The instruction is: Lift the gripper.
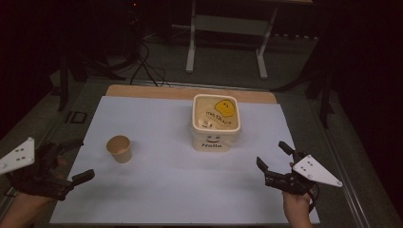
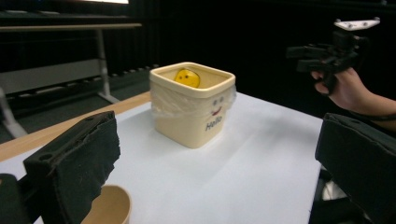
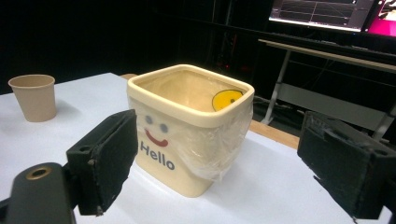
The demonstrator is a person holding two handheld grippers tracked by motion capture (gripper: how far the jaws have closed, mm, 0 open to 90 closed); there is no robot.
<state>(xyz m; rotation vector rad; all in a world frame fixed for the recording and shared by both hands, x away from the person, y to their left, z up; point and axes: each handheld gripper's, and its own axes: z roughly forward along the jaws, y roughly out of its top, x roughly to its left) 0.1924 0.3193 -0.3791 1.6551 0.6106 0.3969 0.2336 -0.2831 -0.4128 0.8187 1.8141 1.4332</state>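
Observation:
A cream square tub with a smiley face and the word "Hello" stands at the middle back of the white table. A clear plastic liner is folded over its rim, and a yellow smiley shape shows inside. A tan paper cup stands upright to the tub's left. My left gripper is open near the table's left edge, close to the cup. Open too, my right gripper hovers at the front right, facing the tub. Neither holds anything.
The white sheet covers a wooden board that shows along the far edge. Beyond the table stand a white desk frame and cables on a dark floor. A monitor glows in the background.

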